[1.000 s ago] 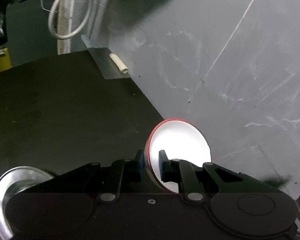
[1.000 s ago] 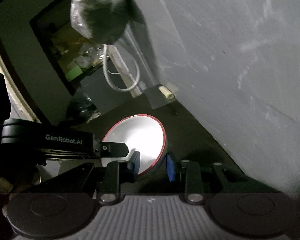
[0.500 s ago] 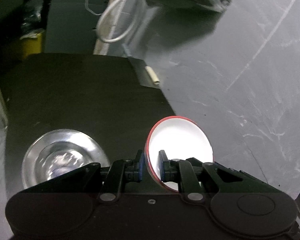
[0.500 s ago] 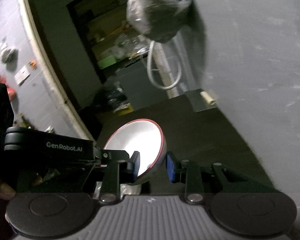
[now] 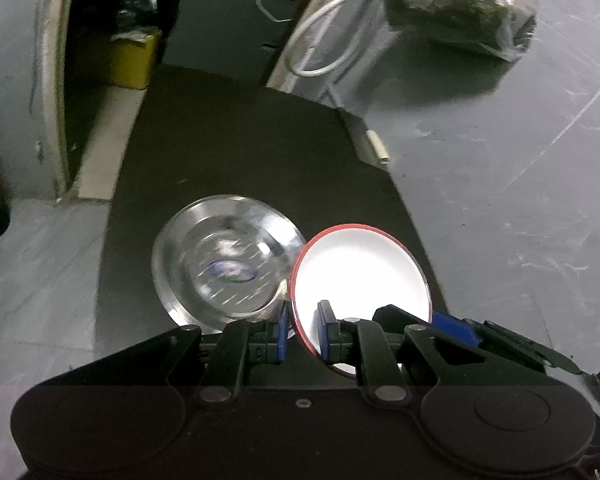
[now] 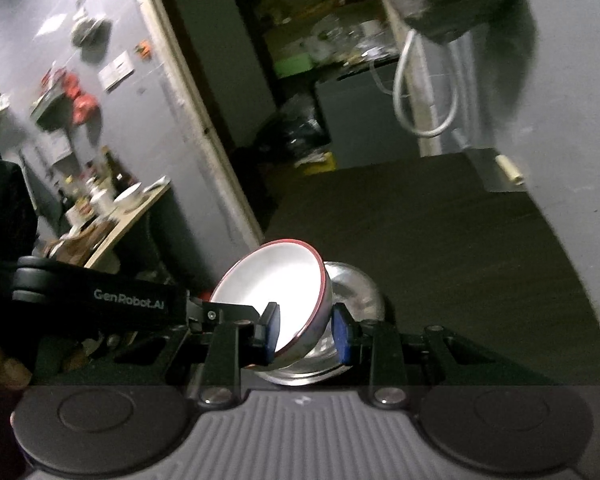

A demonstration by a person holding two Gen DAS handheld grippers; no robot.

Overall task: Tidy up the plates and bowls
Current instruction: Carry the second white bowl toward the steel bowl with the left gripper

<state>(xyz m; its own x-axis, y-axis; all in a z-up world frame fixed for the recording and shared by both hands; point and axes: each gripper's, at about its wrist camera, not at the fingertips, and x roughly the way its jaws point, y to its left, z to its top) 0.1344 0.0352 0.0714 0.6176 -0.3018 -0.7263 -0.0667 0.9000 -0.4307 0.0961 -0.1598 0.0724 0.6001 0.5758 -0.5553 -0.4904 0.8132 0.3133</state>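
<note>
A white bowl with a red rim (image 5: 360, 268) is held tilted above the dark table (image 5: 236, 140). My left gripper (image 5: 303, 330) is shut on its near rim. My right gripper (image 6: 306, 332) is shut on the same bowl (image 6: 276, 284) from the opposite side, and its blue pad shows at the bowl's right edge in the left wrist view. A shiny steel bowl (image 5: 224, 256) sits upright on the table just left of the white bowl; in the right wrist view the steel bowl (image 6: 356, 288) shows behind and under it.
A grey wall (image 5: 520, 160) borders the table on the right, with a small cream peg (image 5: 376, 146) at its base. A plastic-wrapped bundle (image 5: 460, 4) and white cable (image 5: 324, 40) hang above. A doorway, a yellow box (image 5: 132, 60) and a cluttered desk (image 6: 112, 208) lie left.
Both grippers carried the white bowl left and back toward the steel bowl, which has come fully into view beside and under it. The views tilted up, showing more of the room.
</note>
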